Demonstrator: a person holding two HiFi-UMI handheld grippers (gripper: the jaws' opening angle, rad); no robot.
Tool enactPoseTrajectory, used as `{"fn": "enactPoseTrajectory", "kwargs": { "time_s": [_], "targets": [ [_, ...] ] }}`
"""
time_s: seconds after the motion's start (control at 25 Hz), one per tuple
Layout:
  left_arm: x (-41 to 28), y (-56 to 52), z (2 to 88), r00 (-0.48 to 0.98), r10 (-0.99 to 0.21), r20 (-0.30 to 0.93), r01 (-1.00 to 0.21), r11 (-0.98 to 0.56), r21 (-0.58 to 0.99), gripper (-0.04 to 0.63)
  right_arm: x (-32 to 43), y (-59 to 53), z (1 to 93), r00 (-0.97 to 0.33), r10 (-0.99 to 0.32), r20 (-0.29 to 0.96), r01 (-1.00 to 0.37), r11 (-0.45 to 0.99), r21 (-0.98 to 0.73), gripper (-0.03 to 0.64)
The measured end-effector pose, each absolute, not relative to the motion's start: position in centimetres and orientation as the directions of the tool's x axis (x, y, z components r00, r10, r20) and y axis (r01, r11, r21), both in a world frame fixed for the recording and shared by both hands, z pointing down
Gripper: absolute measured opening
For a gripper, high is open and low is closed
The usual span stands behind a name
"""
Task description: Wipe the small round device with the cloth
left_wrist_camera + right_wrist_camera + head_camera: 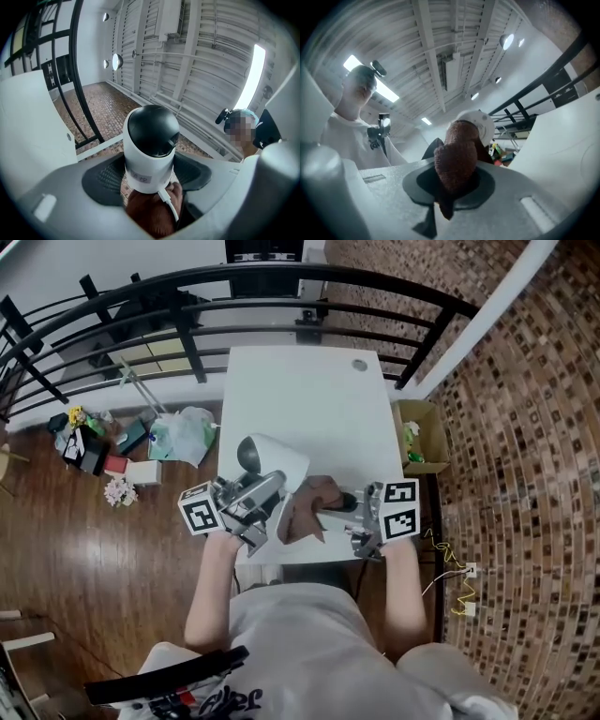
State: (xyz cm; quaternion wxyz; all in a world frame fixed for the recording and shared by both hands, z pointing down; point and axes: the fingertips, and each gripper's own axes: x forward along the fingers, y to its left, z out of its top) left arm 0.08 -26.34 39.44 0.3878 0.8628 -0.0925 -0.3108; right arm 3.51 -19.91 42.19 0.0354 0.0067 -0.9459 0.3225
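A white tabletop (pixel 309 390) stands against a black curved railing (pixel 187 296), bare but for a small grey round cap (pixel 359 365) set in its far right corner. On the wooden floor (pixel 84 531) to its left lies a huddle of clutter (pixel 103 446) with a pale plastic bag (pixel 183 437) beside it. An open cardboard box (pixel 422 442) with something green inside sits just beside the tabletop's right edge, on the brick-patterned floor. Nothing on the tabletop blocks either hand. The small round device (pixel 272 460) is held in the air over the near part of the tabletop, in front of the person. The left tool (pixel 269 488) is clenched on its lower body, with a dark pad on either side. The device has a glossy white cylindrical body topped by a black, shiny dome, which tilts towards the far left in the head view. A small pale label (pixel 140 178) sits low on the body, its print too small to read, and a white cable (pixel 168 201) runs out from the base. The right tool (pixel 328 507) grips a bunched reddish-brown cloth (pixel 305 507), knit-textured, between its jaws. The cloth lies against the device's base, covering part of it in the right gripper view, with a loose corner hanging below the jaws.
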Motion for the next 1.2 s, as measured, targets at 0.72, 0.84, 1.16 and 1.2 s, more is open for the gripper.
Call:
{"fn": "enactPoseTrajectory", "kwargs": {
  "time_s": [0.72,0.84,1.16,1.2],
  "targets": [
    [3.0,-31.1,53.6,0.815,-0.556,0.164,-0.531,-0.602,0.596,0.347,13.7,-30.9,51.2,-0.792,-0.586,0.17,-0.478,0.424,-0.769,0.028],
    [4.3,-32.6,56.6,0.779,-0.574,0.252,-0.603,-0.578,0.549,0.347,15.0,-31.5,51.3,-0.776,-0.603,0.187,-0.51,0.424,-0.748,0.028],
    [4.5,-33.5,62.3,0.672,-0.622,0.402,-0.739,-0.526,0.421,0.345,14.6,-30.7,52.6,-0.763,-0.608,0.216,-0.548,0.432,-0.716,0.028],
    [4.7,-33.6,62.9,0.668,-0.621,0.41,-0.743,-0.527,0.412,0.347,14.7,-30.7,52.8,-0.761,-0.611,0.218,-0.55,0.43,-0.716,0.028]
  ]
}}
